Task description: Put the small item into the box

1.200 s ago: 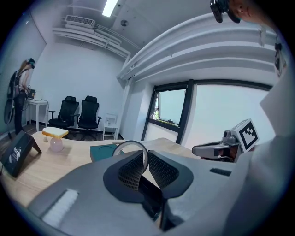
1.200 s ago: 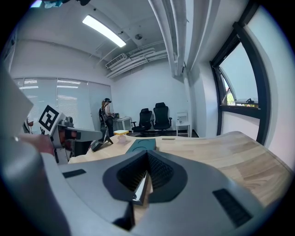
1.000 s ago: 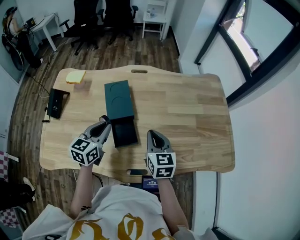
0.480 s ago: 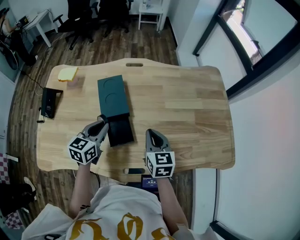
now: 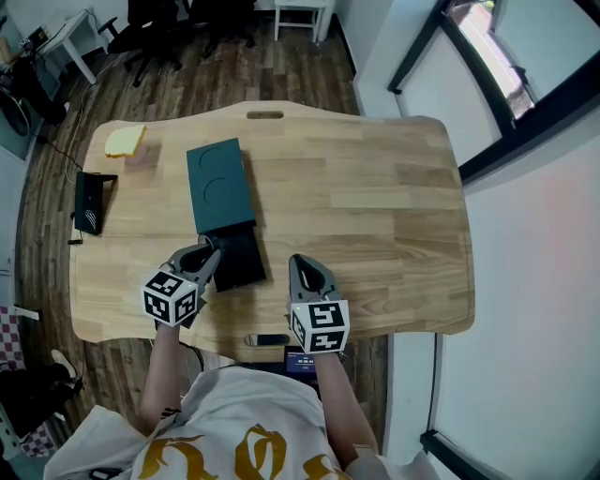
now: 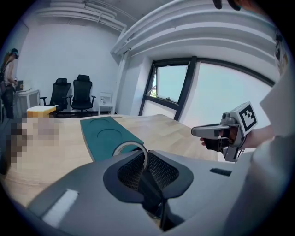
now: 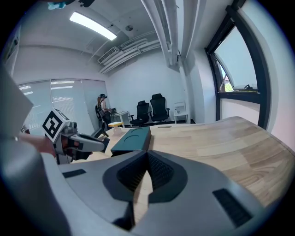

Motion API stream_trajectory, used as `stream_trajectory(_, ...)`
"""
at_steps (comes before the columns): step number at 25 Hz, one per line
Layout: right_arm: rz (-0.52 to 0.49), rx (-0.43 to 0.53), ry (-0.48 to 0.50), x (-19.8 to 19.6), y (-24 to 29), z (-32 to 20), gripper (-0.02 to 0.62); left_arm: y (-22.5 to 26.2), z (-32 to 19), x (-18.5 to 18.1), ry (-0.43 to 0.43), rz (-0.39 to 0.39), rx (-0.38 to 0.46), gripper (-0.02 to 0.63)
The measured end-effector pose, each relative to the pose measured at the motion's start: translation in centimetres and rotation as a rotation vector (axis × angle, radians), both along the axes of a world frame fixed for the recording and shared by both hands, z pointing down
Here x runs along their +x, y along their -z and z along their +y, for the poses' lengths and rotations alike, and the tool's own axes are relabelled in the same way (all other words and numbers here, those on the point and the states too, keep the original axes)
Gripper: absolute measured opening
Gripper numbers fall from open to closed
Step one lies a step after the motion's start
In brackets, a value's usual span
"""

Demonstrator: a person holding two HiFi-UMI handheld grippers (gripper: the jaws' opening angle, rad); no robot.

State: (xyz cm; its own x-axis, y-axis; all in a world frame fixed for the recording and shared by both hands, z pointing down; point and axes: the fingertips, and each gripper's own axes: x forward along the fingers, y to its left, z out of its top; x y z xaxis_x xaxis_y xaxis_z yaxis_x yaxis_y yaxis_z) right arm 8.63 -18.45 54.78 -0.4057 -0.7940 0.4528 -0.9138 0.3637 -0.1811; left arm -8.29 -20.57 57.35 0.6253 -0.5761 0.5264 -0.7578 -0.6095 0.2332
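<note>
A dark green box [image 5: 217, 181] lies on the wooden table [image 5: 375, 206], with its black drawer [image 5: 239, 260] pulled out toward me. My left gripper [image 5: 208, 252] sits at the drawer's left edge. In the left gripper view it [image 6: 146, 156] is shut on a thin silver ring [image 6: 131, 146], with the box [image 6: 107, 135] right behind. My right gripper [image 5: 298, 263] rests to the right of the drawer, shut and empty. The right gripper view shows its jaws [image 7: 147, 159] closed together, the box [image 7: 132, 138] ahead on the left and the left gripper [image 7: 94, 144] beside it.
A yellow sponge [image 5: 124, 141] and a black device [image 5: 89, 201] lie at the table's far left. A small dark object [image 5: 272, 339] is at the front edge between my arms. Office chairs [image 5: 178, 23] stand beyond the table, a window wall on the right.
The head view has shifted a little, so the table sits differently in frame. Both grippers keep their places beside the open drawer, and the ring stays pinched.
</note>
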Motion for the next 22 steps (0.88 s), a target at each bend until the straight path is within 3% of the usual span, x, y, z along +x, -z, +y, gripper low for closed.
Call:
stream_trajectory(5,0.001,-0.025,0.004,-0.5,-1.3,-0.9,0.005,-2.4,0.3,0.9,-0.089,-0.077,-0.050,0.037)
stream_trajectory(22,0.043,-0.089,-0.013,0.7,-4.7,-3.0,0.005,-7.0,0.7,3.2,-0.243,-0.168,-0.200,0.038)
